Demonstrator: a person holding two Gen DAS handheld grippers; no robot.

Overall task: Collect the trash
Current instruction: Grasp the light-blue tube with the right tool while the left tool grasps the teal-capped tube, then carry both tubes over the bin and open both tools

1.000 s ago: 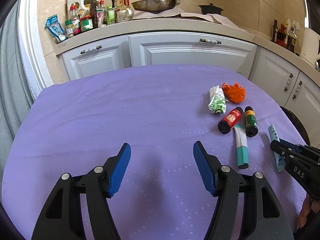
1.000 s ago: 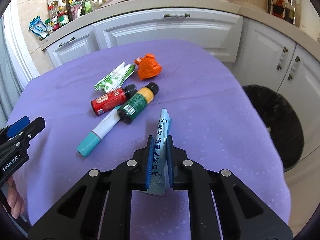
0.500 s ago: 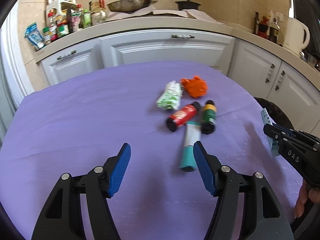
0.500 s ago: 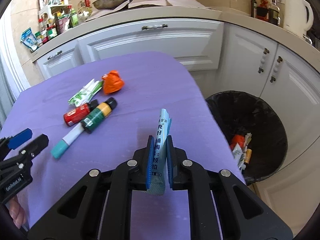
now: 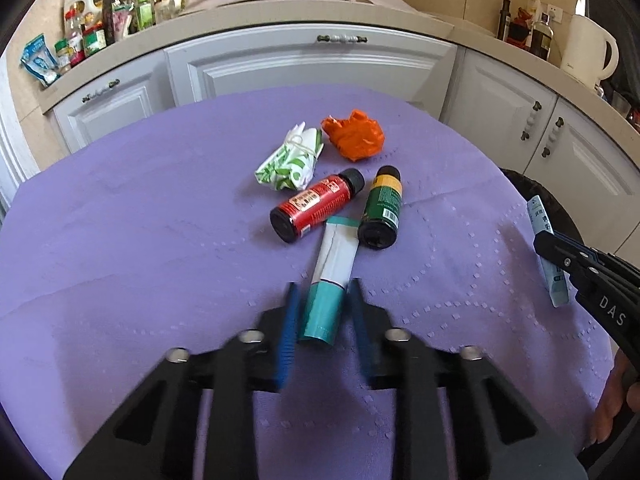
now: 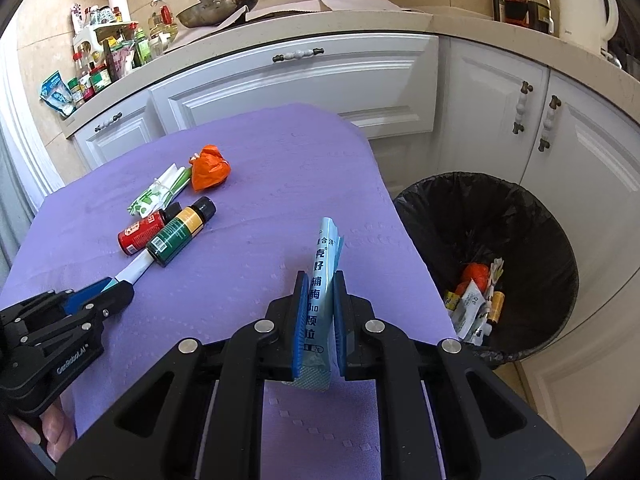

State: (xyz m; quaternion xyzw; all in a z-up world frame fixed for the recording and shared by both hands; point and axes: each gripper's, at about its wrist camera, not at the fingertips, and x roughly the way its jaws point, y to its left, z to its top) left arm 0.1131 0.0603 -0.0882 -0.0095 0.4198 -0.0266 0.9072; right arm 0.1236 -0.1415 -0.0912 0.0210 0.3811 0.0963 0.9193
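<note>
My left gripper [image 5: 322,300] has its blurred jaws close around the teal cap end of a white and teal tube [image 5: 330,280] lying on the purple table [image 5: 120,240]; a small gap shows on each side. Behind the tube lie a red bottle [image 5: 316,205], a green bottle [image 5: 382,208], a green and white wrapper [image 5: 290,160] and an orange crumpled bag [image 5: 356,138]. My right gripper [image 6: 318,312] is shut on a light blue sachet [image 6: 322,280] held upright over the table's right edge. The black-lined trash bin [image 6: 492,216] stands to its right.
The bin holds several pieces of trash [image 6: 478,296]. White cabinets [image 6: 304,80] and a counter with bottles, a pan [image 6: 218,4] and a kettle [image 6: 584,0] stand behind the table. The right gripper shows in the left wrist view [image 5: 588,276], the left one in the right wrist view [image 6: 96,296].
My left gripper moved forward to the tube and its jaws have closed in around the cap end. My right gripper carried the sachet right, toward the bin.
</note>
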